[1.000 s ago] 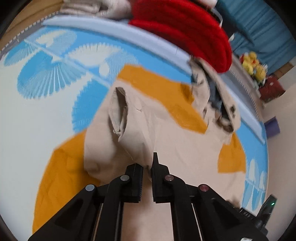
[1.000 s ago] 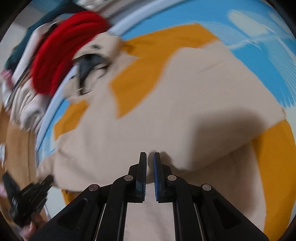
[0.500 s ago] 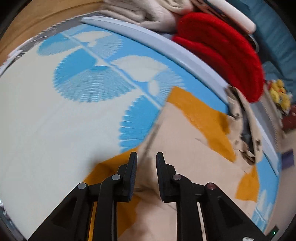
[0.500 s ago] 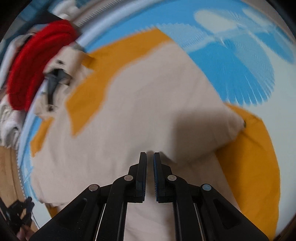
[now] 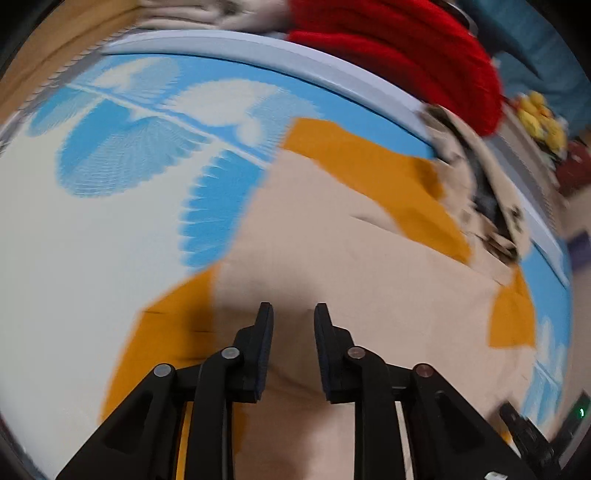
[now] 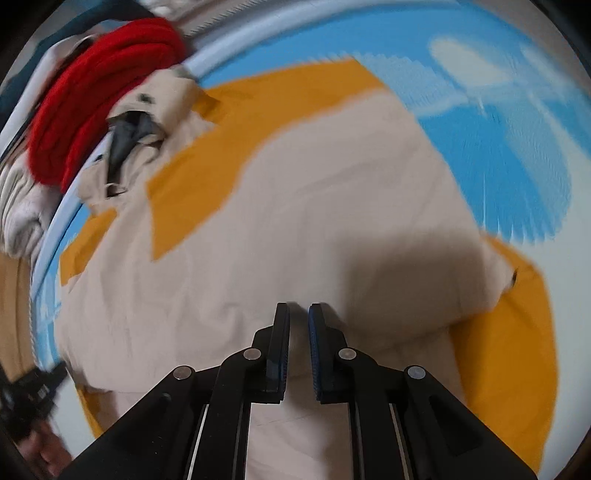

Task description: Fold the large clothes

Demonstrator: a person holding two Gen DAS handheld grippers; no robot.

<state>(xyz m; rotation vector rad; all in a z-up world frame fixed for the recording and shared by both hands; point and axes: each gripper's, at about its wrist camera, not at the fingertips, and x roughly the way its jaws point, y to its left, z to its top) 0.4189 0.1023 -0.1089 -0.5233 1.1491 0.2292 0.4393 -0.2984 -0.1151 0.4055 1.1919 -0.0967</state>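
Across the lower centre of the left wrist view, your left claw point(image 5: 293, 314) stands with its jaws parted and nothing between them, low over the beige-and-orange jacket point(image 5: 351, 266). That garment fills the middle and right of the frame, spread on a play mat point(image 5: 122, 162) printed with blue and white fans. Its hooded collar end point(image 5: 480, 199) bunches at the upper right against the mat's pale raised border point(image 5: 258, 48). Beyond the border, at the top, a red knitted item point(image 5: 406, 48) lies beside some pale folded cloth point(image 5: 207, 14).

From the right wrist view, your right claw point(image 6: 298, 314) shows jaws nearly together with a narrow gap; whether they pinch cloth I cannot tell. The jacket point(image 6: 295, 221) covers most of the frame, its beige body broken by orange panels, and one fold edge throws a shadow at the right. The collar point(image 6: 147, 122) sits at the upper left beside the red knit point(image 6: 103, 92). At the lower left edge you can see the other claw and a hand, blurred.

Expect the jacket to be light, limp and smooth, a thin woven fabric that creases sharply and may slip over itself. Take it at a hem, a corner or a doubled edge, not on the flat middle, where a pinch would drag only one layer.
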